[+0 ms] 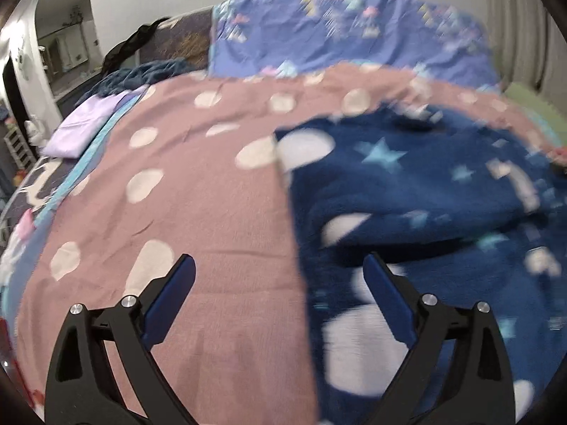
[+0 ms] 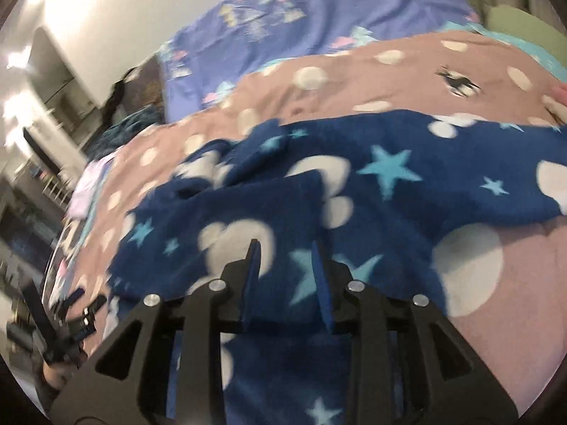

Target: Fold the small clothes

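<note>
Right gripper (image 2: 285,248), narrowed on a fold of the navy star-print garment (image 2: 407,177), is nearer; left gripper (image 1: 280,265) gapes over the bed (image 1: 212,194), with the garment's edge to its right.

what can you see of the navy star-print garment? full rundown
The navy star-print garment looks like plush fleece, dark blue with light-blue stars and white rounded blobs. It lies rumpled on the pink polka-dot blanket, partly folded over itself with raised creases. The right gripper is nearly closed around a bunch of it; the left gripper is open at its straight left edge. Motion blur hides garment type.
</note>
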`<state>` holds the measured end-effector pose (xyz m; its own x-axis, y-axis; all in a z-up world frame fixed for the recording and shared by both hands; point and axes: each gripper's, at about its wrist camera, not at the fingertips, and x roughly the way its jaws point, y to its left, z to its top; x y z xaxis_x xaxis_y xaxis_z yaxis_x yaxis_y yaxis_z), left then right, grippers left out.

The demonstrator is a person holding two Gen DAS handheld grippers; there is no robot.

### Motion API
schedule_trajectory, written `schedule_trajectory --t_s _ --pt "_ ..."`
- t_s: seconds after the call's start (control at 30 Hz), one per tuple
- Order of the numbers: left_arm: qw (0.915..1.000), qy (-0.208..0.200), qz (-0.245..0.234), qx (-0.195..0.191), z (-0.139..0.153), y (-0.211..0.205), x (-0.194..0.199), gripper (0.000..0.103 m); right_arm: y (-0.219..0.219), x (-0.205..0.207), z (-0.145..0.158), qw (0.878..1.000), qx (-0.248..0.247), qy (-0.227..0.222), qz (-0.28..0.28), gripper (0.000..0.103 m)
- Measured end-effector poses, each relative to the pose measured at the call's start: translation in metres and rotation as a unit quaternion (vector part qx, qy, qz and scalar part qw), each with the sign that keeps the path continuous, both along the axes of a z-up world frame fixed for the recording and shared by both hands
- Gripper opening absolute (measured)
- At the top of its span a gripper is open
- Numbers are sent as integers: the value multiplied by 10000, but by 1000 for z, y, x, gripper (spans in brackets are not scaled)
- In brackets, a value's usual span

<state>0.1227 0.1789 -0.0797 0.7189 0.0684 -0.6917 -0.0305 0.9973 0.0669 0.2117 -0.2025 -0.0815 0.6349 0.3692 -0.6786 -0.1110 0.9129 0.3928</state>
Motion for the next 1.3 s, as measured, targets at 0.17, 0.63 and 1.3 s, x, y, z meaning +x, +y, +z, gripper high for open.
schedule_trajectory --t_s 0.17,0.63,1.3 --pt "9950 -240 -515 -816 21 -12 4 44 26 -9 -4 9929 754 -59 917 31" --pt "9936 532 -632 -777 -16 -36 33 44 38 -8 -48 9972 -738 120 50 0" --pt "9948 464 -759 -500 -40 -85 78 55 -33 -37 -13 9984 227 -230 -467 17"
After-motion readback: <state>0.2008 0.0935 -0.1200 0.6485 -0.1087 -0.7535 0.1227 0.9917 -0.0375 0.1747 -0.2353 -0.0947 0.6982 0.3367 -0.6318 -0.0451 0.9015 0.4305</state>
